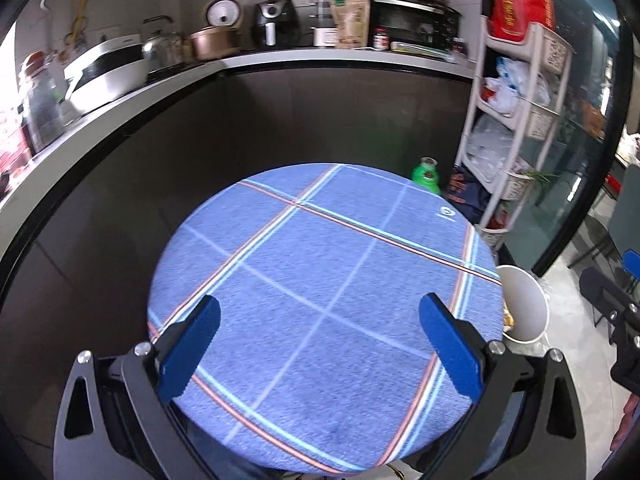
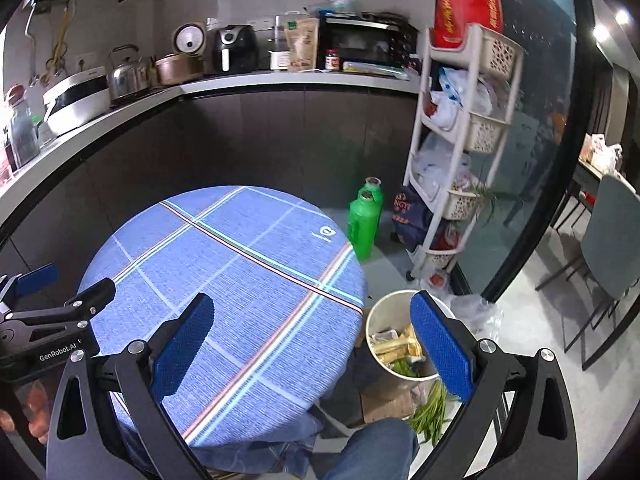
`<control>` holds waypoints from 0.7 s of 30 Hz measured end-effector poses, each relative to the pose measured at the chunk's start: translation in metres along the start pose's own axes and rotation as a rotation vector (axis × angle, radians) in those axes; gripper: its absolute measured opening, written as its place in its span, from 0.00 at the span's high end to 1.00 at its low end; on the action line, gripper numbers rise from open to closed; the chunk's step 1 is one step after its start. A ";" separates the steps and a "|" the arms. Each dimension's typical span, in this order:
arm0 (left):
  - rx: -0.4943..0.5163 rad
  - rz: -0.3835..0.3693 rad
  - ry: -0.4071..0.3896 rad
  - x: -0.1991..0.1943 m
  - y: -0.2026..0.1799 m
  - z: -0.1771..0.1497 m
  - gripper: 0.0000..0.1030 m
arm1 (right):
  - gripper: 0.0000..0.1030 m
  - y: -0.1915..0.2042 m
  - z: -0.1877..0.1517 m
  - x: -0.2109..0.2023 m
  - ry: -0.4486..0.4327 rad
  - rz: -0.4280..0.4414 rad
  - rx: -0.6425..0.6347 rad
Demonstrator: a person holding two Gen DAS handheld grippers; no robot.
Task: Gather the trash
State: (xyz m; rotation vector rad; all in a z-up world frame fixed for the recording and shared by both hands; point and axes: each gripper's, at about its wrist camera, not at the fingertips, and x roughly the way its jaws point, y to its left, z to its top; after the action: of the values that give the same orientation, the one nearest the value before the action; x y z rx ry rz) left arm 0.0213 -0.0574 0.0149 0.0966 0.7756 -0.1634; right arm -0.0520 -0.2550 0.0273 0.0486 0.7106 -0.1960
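Both the left tongs [image 1: 320, 320] and right tongs [image 2: 312, 320] hang spread and empty over the blue plaid counter [image 2: 224, 264]. The white trash bin [image 2: 384, 312], scraps inside, stands on the floor at its four o'clock edge.

The left claw [image 1: 320, 344] fills the lower part of the left wrist view, its two blue-padded fingers [image 1: 188, 350] spread wide apart with nothing between them. The right claw [image 2: 312, 344] sits likewise low in the right wrist view, blue fingers [image 2: 442, 344] wide apart and empty. At the left edge of that view the left claw [image 2: 36, 280] shows from the side, with bare fingertips of the person's left hand [image 2: 24, 416] gripping below it. A denim-clad leg [image 2: 372, 448] appears at the bottom centre.
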 end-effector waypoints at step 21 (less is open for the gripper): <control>-0.009 0.005 -0.006 0.003 0.003 0.008 0.03 | 0.08 0.011 0.013 0.009 0.003 0.002 -0.016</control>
State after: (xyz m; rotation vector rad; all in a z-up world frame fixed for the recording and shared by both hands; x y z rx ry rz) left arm 0.0296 -0.0558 0.0188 0.0898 0.7699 -0.1551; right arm -0.0350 -0.2473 0.0305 0.0344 0.7152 -0.1888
